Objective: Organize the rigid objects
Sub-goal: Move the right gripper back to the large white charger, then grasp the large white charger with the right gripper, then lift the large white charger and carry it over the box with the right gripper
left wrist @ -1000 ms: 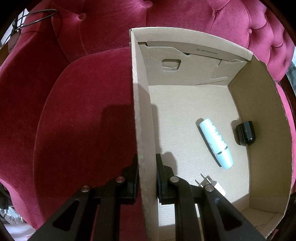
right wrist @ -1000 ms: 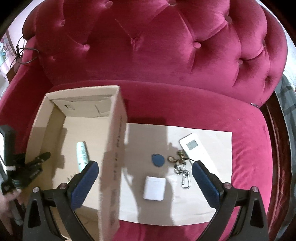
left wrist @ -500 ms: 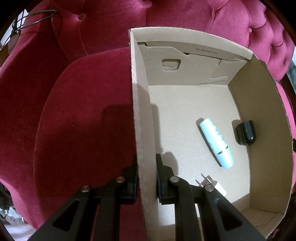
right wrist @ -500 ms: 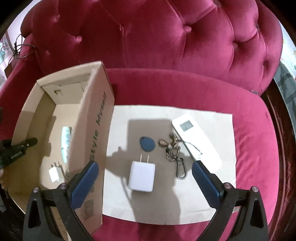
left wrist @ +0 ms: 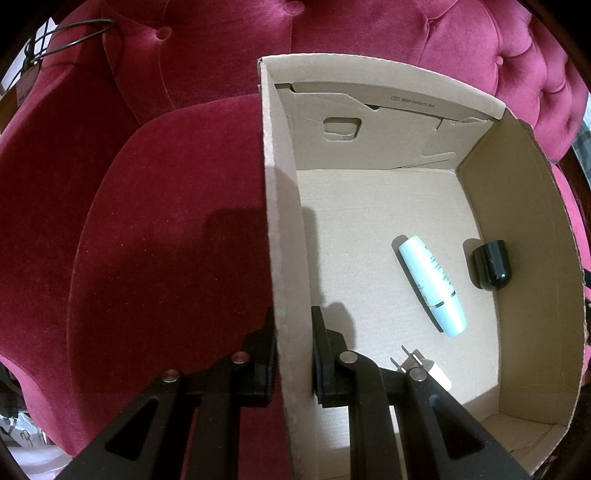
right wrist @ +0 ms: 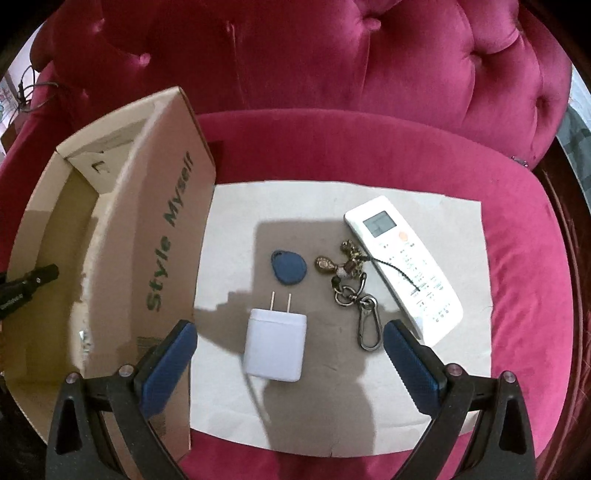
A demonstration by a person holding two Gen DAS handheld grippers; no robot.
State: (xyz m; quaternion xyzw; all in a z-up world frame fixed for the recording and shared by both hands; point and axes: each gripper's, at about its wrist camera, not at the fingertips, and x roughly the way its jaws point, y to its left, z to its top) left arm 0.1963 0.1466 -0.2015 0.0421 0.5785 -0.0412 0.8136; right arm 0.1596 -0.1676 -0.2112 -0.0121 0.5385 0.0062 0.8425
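My left gripper (left wrist: 293, 350) is shut on the left wall of the cardboard box (left wrist: 284, 221), one finger outside, one inside. Inside the box lie a pale blue tube (left wrist: 430, 286), a black cap (left wrist: 491, 264) and a small white plug (left wrist: 424, 365). In the right wrist view my right gripper (right wrist: 290, 354) stands open just above a white charger (right wrist: 275, 347) lying prongs away on a paper sheet (right wrist: 236, 229). Beyond the charger lie a blue key fob (right wrist: 289, 267), a keyring with charms (right wrist: 349, 280) and a white remote (right wrist: 404, 262). The box (right wrist: 166, 229) stands left of the sheet.
Everything rests on a crimson velvet tufted sofa (right wrist: 332, 136); its backrest rises behind the box and the sheet. A black cable (left wrist: 66, 35) loops over the sofa arm at the far left. A black fingertip of the left gripper (right wrist: 35, 278) shows inside the box.
My right gripper has come down and closer to the paper sheet, so the white charger now lies between its open fingers. The left gripper and the box have not moved.
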